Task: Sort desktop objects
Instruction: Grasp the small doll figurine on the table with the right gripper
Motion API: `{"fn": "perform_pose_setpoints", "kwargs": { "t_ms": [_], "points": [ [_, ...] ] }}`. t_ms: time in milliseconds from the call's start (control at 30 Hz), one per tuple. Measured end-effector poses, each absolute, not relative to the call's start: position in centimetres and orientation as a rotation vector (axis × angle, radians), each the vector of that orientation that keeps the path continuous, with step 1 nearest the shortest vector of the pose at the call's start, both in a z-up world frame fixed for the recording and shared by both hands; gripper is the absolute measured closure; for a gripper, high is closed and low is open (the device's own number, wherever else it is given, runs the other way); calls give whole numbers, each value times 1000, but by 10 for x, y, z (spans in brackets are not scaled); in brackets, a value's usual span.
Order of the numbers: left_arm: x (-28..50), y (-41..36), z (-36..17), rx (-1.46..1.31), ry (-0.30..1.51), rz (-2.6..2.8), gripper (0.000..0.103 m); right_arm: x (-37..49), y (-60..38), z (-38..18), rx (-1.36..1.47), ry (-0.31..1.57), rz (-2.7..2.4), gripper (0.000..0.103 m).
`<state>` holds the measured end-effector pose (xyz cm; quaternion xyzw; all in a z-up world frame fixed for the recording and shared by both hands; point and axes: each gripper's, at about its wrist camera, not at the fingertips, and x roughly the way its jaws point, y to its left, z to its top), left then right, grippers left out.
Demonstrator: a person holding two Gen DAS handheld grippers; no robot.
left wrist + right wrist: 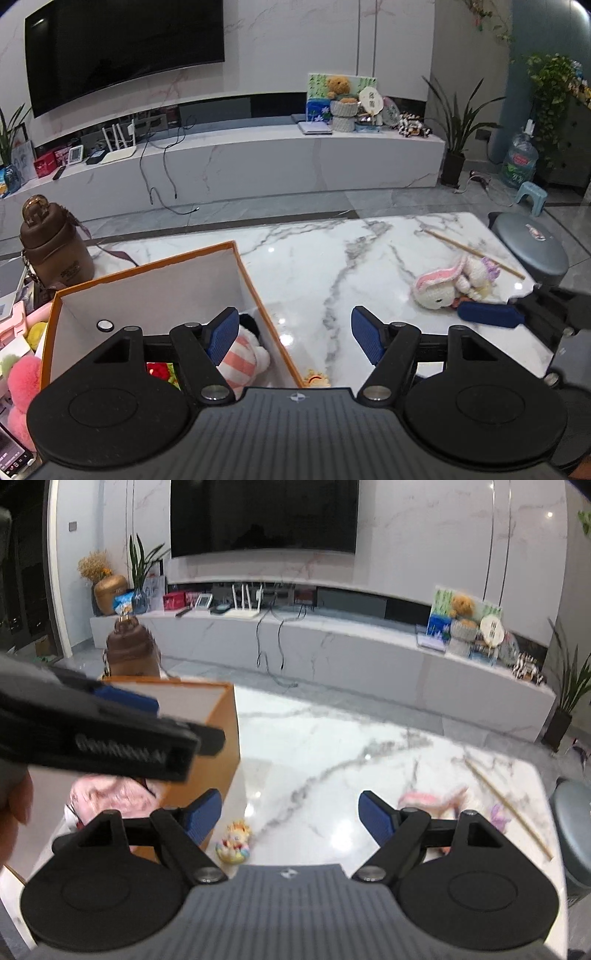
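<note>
**Both grippers open, toys left on the table**

The left gripper (pixel 293 334) has its blue fingers (pixel 221 334) wide apart, with nothing between them. One finger hangs over the box (pixel 255 280); the other hangs over the bare table (pixel 332 251). The right gripper (pixel 290 814) is spread wide too, and holds nothing.

Just below the right gripper sits a small figurine (pixel 234 843). It looks hard and shiny, with a round base and many colours. It stands right by the box wall. Near the right gripper's right finger lies the bunny (pixel 448 284). It is soft yarn, white and pink, with long ears. A thin wooden stick (pixel 474 253) lies just behind it.

The box is stiff card, orange outside and white inside, with straight walls and an open top. In it lies a fluffy striped toy (pixel 240 358). The table is smooth, shiny stone with grey veins.

What could go wrong? The two grippers are close together, and the left one crosses the right camera's view. They could bump. The figurine is small and slick, so I think it may slip or tip if pinched off-centre. It could also get knocked against the box. The bunny is squashy, so a grab at an ear may let it droop or drop.
</note>
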<state>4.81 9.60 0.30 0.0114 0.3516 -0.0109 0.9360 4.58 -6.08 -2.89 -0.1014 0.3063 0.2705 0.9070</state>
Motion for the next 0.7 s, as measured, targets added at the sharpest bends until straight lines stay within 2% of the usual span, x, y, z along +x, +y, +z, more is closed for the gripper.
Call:
{"fn": "perform_pose_setpoints", "kwargs": {
  "t_ms": [133, 300, 467, 600, 700],
  "points": [
    [57, 104, -3, -19, 739, 0, 24, 56, -47, -54, -210, 698, 592, 22],
    [65, 116, -5, -92, 753, 13, 24, 72, -26, -80, -220, 756, 628, 43],
    [69, 118, -9, -74, 768, 22, 24, 94, -19, -100, -195, 808, 646, 44],
    [71, 120, -12, -52, 777, 18, 24, 101, -15, -112, -188, 858, 688, 53],
    [74, 124, -13, -57, 781, 23, 24, 106, -15, -117, -147, 886, 711, 52]
  ]
}}
